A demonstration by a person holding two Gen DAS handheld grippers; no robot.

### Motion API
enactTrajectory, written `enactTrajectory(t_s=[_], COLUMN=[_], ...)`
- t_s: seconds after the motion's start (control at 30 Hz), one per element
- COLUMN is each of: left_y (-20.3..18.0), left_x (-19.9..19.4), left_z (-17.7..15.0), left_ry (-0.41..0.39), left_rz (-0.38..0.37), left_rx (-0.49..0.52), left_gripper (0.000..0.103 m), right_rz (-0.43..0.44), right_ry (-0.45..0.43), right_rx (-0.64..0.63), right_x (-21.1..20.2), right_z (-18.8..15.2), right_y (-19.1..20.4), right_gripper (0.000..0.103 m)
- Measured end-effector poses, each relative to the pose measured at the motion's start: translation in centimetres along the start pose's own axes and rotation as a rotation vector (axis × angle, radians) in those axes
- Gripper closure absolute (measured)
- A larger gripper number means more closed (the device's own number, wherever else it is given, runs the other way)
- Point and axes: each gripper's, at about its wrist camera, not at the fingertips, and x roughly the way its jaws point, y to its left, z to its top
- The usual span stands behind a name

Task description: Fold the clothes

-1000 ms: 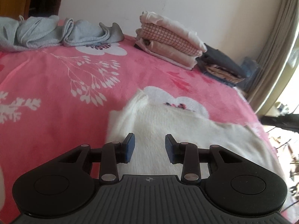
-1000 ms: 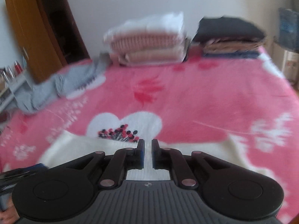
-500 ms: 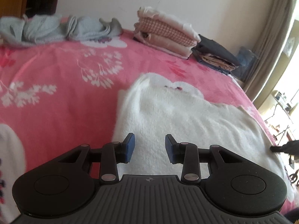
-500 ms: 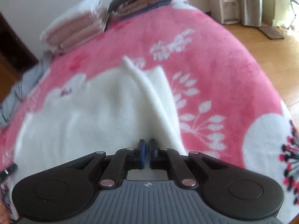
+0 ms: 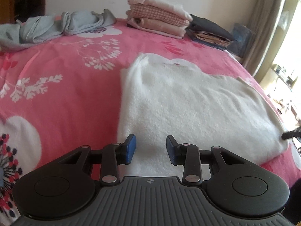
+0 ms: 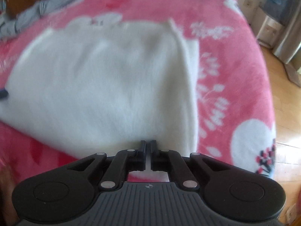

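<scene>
A white fuzzy garment [image 5: 188, 103] lies flat on the pink flowered blanket [image 5: 65, 79], with a thick folded edge along its left side. My left gripper [image 5: 151, 146] hovers open over the garment's near left corner, with nothing between its blue pads. In the right wrist view the same garment [image 6: 103, 75] is blurred. My right gripper [image 6: 148, 150] sits at its near right edge, jaws almost together with white fabric showing in the thin slit. The right gripper's dark tip [image 5: 289, 134] shows at the garment's right corner in the left wrist view.
Crumpled grey clothes [image 5: 56, 26] lie at the back left of the bed. A folded pink-and-white stack [image 5: 158, 20] and a dark stack [image 5: 208, 32] stand by the far wall. Wooden floor [image 6: 282, 103] and a water dispenser [image 6: 278, 18] lie past the bed's right edge.
Both grippers pulled back toward the near side of the bed, so more of the white garment shows. The right gripper narrowed and its end of the garment now lies flat.
</scene>
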Motion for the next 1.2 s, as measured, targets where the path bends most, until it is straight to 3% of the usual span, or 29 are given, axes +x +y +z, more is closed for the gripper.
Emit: enactTrajectory(t_s=[0.13,0.23,0.33,0.43,0.57,0.67,0.77,0.83,0.87,0.9,1.0,1.2], left_y=[-0.4,-0.6,-0.9,-1.5,-2.9,-4.0,-5.1,-5.8,-6.1,-6.5,-7.1,-6.9], left_x=[-0.6,-1.0,-1.5,-1.3,-0.1,0.8,1.7,2.3,2.6,2.9,3.4,3.4], left_z=[-0.3,-0.5,-0.7,-1.0,-1.4,-1.6,-1.9,-2.1,-2.2,-2.3,-2.4,-2.3], left_ry=[0.005,0.008,0.011,0.028,0.072,0.105,0.139,0.161,0.172,0.184,0.203,0.206], left_rz=[0.006,0.01,0.014,0.012,0.0,-0.01,-0.019,-0.026,-0.029,-0.032,-0.038,-0.037], left_rx=[0.035,0.061,0.087,0.108,0.127,0.142,0.156,0.166,0.171,0.176,0.177,0.146], left_gripper=[0.067,0.064,0.064,0.052,0.043,0.032,0.03,0.016,0.004,0.001,0.0,0.0], right_rz=[0.082,0.022,0.021,0.011,0.081,0.097,0.078,0.075,0.08,0.089,0.114,0.092], right_ry=[0.033,0.115,0.107,0.032,-0.081,-0.043,-0.028,-0.034,-0.036,-0.04,-0.053,-0.061], right_rx=[-0.121,-0.191,-0.112,-0.091,-0.089,-0.119,-0.124,-0.084,-0.052,-0.026,0.039,0.038], right_x=[-0.2,4.8,4.6,1.7,0.3,3.6,7.4,7.5,7.5,7.6,7.5,7.5], right_z=[-0.5,-1.6,-0.6,0.1,1.3,1.3,0.8,0.9,1.0,0.9,0.4,0.5], right_y=[2.5,3.6,3.4,4.2,6.6,8.2,9.3,9.3,9.1,8.9,8.4,9.3], right_gripper=[0.099,0.1,0.1,0.099,0.098,0.098,0.098,0.098,0.098,0.098,0.098,0.098])
